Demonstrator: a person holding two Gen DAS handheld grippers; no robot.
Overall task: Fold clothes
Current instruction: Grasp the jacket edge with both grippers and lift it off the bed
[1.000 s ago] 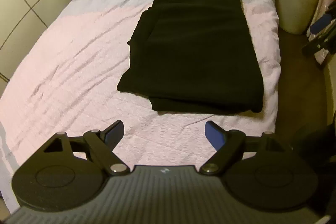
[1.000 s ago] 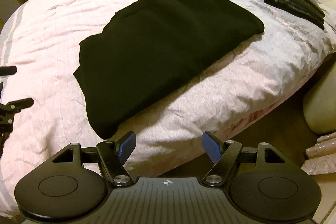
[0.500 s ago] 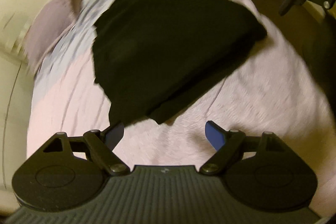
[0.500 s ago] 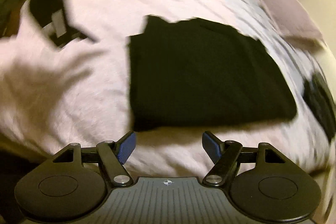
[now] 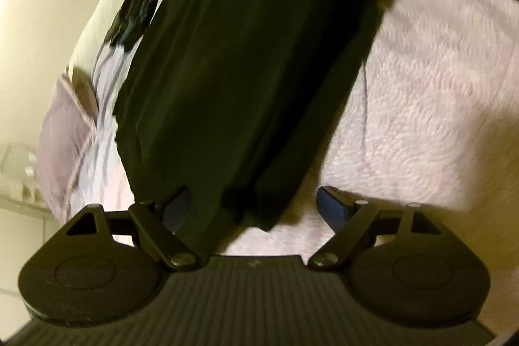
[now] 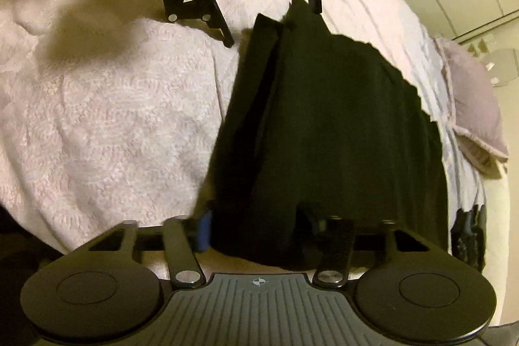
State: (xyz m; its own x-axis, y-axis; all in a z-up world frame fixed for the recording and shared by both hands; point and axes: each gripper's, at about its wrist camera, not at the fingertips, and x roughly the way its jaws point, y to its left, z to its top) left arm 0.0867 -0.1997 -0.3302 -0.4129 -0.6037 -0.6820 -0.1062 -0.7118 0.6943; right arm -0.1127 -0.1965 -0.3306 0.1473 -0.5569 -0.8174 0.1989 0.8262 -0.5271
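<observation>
1. Covering nearly all of both views, the bed [image 6: 107,125] wears a pale pink, crinkled cover, with a cream wall and cabinet panels beyond it.
2. Lying flat on the bed, the folded black garment [image 5: 246,70] runs as a long dark slab between the two wrist cameras, its layered edge facing the open pink part of the cover.
3. Resting at the head of the bed, a mauve pillow [image 6: 470,106] sits just beyond the garment's far side edge in the right wrist view.
4. Sitting near the bed's edge, a small stack of dark folded clothes [image 5: 136,12] lies apart from the garment; it is blurred.
5. Reaching over one short end of the garment, the left hand-held gripper [image 5: 256,205] has its blue-padded fingers spread wide, with a corner of the black cloth lying between them; one pad is partly hidden by the cloth.
6. Meeting the opposite short end, the right hand-held gripper [image 6: 259,227] has its fingers drawn in against the bunched black cloth, pinching that end, with one blue pad [image 6: 204,231] showing beside the fabric.
</observation>
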